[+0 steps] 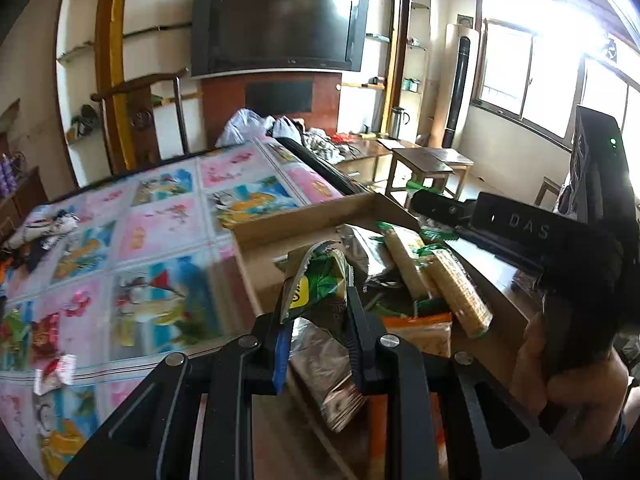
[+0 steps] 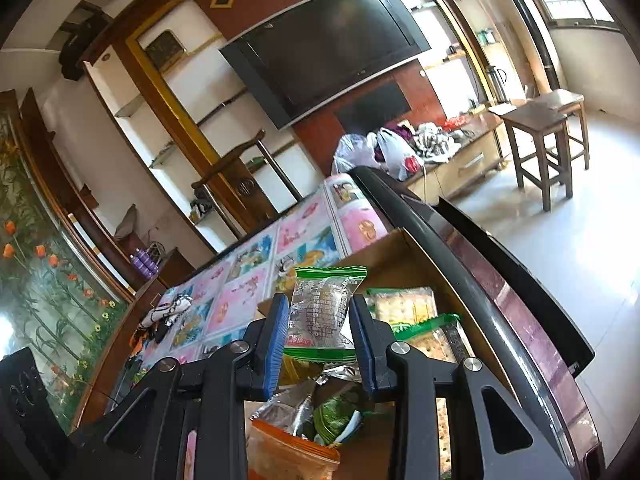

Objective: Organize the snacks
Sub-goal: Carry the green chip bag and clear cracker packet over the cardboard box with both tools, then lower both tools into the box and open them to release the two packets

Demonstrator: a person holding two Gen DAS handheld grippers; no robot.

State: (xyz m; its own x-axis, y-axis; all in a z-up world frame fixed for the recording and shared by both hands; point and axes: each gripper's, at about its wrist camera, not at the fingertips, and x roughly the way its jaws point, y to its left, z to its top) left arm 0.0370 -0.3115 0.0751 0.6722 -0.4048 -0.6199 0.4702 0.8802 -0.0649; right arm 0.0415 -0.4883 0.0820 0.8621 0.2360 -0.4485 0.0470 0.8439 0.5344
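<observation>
Between the left gripper's [image 1: 316, 312] blue-padded jaws sits a green snack packet [image 1: 316, 284], pinched at its lower end, its torn silver top standing up and leaning a little left. Packet hangs over the near part of an open cardboard box [image 1: 280, 232]. Below the jaws, in the box: a crumpled silver wrapper [image 1: 328, 376], an orange-topped bag [image 1: 420, 328], long cracker sleeves [image 1: 460, 292] slanting toward the far left corner. Box rests on the right end of a table under a pink-and-blue picture cloth [image 1: 160, 232]. A small red-and-white candy [image 1: 54, 372] lies on the cloth at near left, well apart from the box. At right in this view, the other black gripper body and the person's hand [image 1: 568, 360] on its handle.

Right gripper [image 2: 322, 320]: jaws clamped on a clear packet with green edges [image 2: 326, 308], held upright, a dark round cake visible inside. It also hangs over the box [image 2: 392, 256]. Beneath it, an orange bag [image 2: 288, 456], a green wrapper [image 2: 336, 420], cracker packs [image 2: 404, 304] to the right. Table's dark curved edge [image 2: 440, 240] runs along the right side of the box. Far off: wall-mounted television [image 2: 332, 48], wooden stool [image 2: 544, 128] on the pale floor.
</observation>
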